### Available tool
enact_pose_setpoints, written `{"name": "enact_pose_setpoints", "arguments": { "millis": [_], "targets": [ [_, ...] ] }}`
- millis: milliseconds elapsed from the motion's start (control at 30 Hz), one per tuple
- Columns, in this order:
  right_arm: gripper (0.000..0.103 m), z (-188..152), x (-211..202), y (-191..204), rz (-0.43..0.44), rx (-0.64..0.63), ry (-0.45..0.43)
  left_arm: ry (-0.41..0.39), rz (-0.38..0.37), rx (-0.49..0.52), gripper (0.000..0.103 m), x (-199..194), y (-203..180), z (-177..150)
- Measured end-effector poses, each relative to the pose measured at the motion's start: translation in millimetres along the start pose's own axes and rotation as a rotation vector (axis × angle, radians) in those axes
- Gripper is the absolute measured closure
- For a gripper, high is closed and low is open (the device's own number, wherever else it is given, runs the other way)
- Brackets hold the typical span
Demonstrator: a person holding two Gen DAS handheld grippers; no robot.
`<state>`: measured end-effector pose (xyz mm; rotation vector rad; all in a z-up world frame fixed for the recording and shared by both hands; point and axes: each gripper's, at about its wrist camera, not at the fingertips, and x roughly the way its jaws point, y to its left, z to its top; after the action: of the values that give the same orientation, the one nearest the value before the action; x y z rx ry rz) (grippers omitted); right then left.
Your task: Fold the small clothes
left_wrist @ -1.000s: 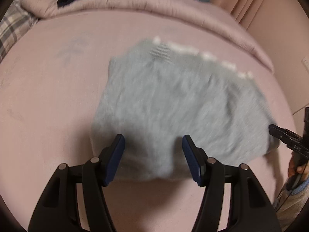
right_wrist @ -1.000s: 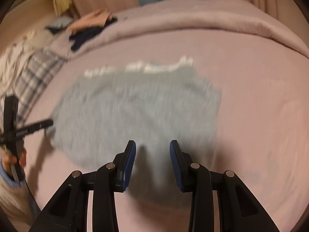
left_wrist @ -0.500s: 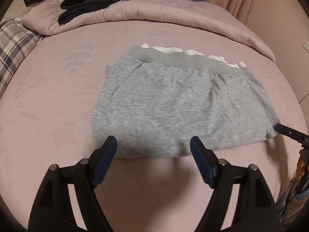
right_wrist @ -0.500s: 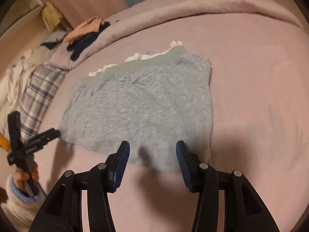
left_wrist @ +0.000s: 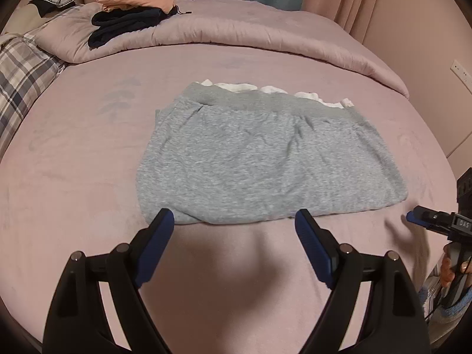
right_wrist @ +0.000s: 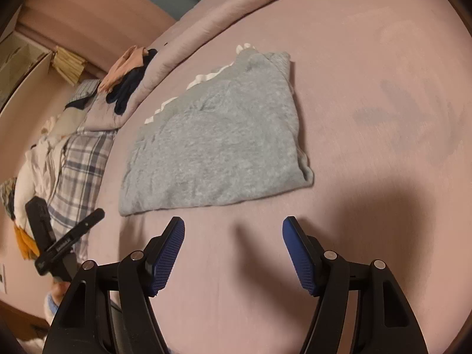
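Note:
A grey knit garment [left_wrist: 265, 159] with white frilled trim along its far edge lies folded flat on the pink bed; it also shows in the right wrist view [right_wrist: 218, 144]. My left gripper [left_wrist: 234, 224] is open and empty, just in front of the garment's near edge, not touching it. My right gripper [right_wrist: 233, 230] is open and empty, a little back from the garment's near edge. The right gripper's tip shows at the right edge of the left wrist view [left_wrist: 436, 221], and the left gripper shows at the left of the right wrist view [right_wrist: 67, 239].
A rolled pink duvet [left_wrist: 236, 35] runs along the far side of the bed, with folded orange and dark clothes [left_wrist: 129, 14] on it. A plaid pillow [left_wrist: 20, 70] lies at the left. Curtains and a wall stand behind.
Both grippers have opened wide and pulled back from the garment toward the near edge of the bed. The garment now lies still and flat.

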<state>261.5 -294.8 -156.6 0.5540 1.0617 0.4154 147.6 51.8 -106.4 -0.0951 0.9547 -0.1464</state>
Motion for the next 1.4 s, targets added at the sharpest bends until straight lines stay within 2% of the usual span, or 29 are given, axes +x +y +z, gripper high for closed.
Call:
{"name": "enact_pose_setpoints", "arguments": {
  "millis": [100,267,333,600,767,900,1033,1167,1267,1400],
  "targets": [
    [0.034,-2,1,-2,0.003,0.026,-0.007,0.0,-0.005,-0.001,0.011,-2,-3,-1],
    [0.034,-4,0,2,0.008,0.027,-0.009,-0.012,-0.016,-0.005,0.009,-8,-8,-2],
    [0.034,-5,-1,3,0.01,0.022,-0.015,-0.012,-0.024,-0.014,0.0,-10,-8,-2],
    [0.034,-6,5,5,0.016,0.048,-0.014,-0.01,-0.137,-0.152,0.001,-16,3,-3],
    [0.034,-7,15,3,0.032,0.096,-0.012,-0.06,-0.248,-0.301,0.0,-20,22,-2],
    [0.034,-7,25,0,0.034,0.148,-0.016,-0.103,-0.26,-0.316,0.0,-27,25,-1],
    [0.033,-6,28,0,0.034,0.175,-0.043,-0.074,-0.281,-0.334,0.0,-23,28,-3],
    [0.033,-5,28,-3,0.045,0.215,-0.074,-0.008,-0.317,-0.397,0.0,-10,37,-9],
    [0.033,-2,28,-8,0.065,0.252,-0.088,0.005,-0.309,-0.408,0.001,-5,40,-11],
    [0.033,3,29,-13,0.075,0.294,-0.118,0.014,-0.334,-0.428,0.0,-1,44,-13]
  ]
}}
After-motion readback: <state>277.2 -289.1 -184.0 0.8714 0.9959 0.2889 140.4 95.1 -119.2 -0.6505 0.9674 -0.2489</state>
